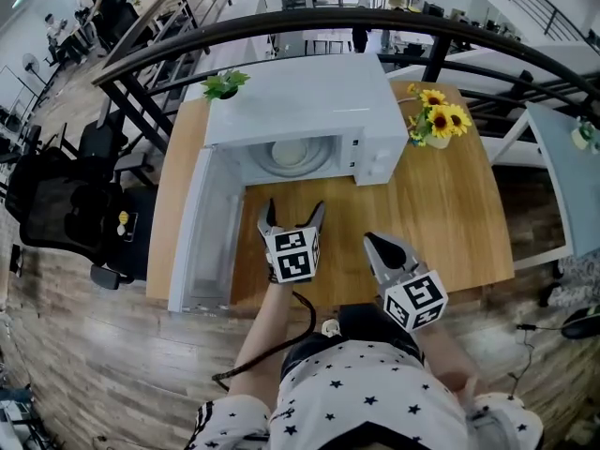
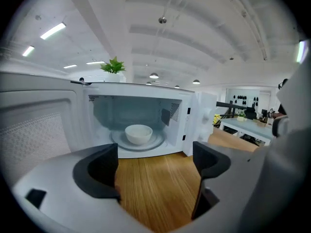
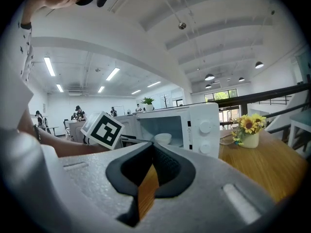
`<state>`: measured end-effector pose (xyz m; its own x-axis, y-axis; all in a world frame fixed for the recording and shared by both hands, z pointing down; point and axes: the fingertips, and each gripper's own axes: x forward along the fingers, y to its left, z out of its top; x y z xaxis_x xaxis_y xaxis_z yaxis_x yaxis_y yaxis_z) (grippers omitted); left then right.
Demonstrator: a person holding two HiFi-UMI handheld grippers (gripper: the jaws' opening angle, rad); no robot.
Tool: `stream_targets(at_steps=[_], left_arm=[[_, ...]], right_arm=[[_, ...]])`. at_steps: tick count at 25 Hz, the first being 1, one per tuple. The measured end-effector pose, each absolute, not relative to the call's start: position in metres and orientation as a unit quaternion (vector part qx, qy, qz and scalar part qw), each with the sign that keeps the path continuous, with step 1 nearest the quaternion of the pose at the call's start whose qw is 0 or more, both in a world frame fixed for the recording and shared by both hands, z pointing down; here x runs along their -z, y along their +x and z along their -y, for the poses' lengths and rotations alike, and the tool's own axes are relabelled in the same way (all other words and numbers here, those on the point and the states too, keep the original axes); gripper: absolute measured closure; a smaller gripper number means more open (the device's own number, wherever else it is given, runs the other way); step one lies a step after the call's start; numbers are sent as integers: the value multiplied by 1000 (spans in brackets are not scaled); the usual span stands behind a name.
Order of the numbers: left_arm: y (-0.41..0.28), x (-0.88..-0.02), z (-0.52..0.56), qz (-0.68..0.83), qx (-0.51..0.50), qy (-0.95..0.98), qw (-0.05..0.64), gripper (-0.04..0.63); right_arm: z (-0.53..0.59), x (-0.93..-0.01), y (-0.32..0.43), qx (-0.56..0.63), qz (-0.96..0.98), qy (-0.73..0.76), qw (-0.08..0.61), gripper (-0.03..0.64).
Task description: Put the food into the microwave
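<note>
With the right hand-held gripper (image 3: 150,165) hovering pinched shut on nothing and the left hand-held gripper (image 2: 155,163) hanging wide and empty over the worktop (image 1: 441,223), the bowl (image 2: 138,133) is sitting on the turntable (image 2: 158,142) inside the microwave (image 1: 309,101), whose open door (image 1: 202,242) is likely inviting a hard swing that jolts it.

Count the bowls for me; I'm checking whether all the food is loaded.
1. The white bowl sits inside the open microwave. No other shows on the table, though the person hides its near edge.
</note>
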<state>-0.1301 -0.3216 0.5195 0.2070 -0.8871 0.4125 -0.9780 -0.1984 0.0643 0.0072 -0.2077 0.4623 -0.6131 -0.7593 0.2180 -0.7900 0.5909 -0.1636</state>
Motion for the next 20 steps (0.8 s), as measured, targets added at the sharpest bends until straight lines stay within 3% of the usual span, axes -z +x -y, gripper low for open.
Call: stream_targets(at_steps=[4,14,20], left_arm=[[-124,-502,292,610,-123,767,160,118],[-127,-470,221,624,-72,759,168,352],[-130,-461,188,628,-65,758,164,437]], right_arm=[[193,-457,9,-116,890,438,57,611],[168,-449,13,-103,892,437,45,611],[154,-451,9,-103,895,431,43,611]])
